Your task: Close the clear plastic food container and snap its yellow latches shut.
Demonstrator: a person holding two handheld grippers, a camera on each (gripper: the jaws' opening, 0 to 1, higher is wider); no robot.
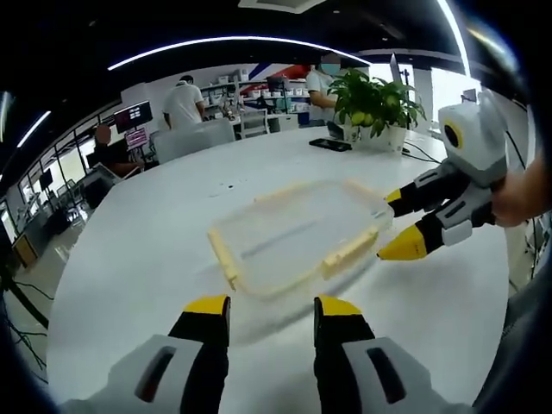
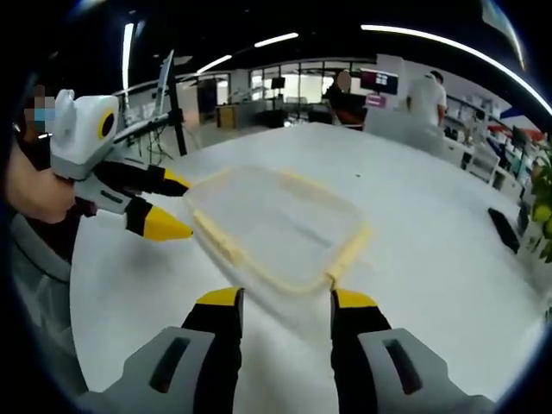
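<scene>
While the left gripper (image 1: 272,312) is hovering with its jaws apart and holding nothing at the bottom of the left gripper view, the clear plastic food container (image 1: 297,233) is lying mid-frame on the white table (image 1: 138,250), yellow latches (image 1: 349,250) looking splayed, and the right gripper (image 1: 412,220), also parted and empty, is reaching in from the right. Since nothing is pinning the light container, a push on one latch is likely to skid it. Room is lying open around it; a phone (image 1: 330,144) and potted plant (image 1: 377,105) are sitting at upper right.
</scene>
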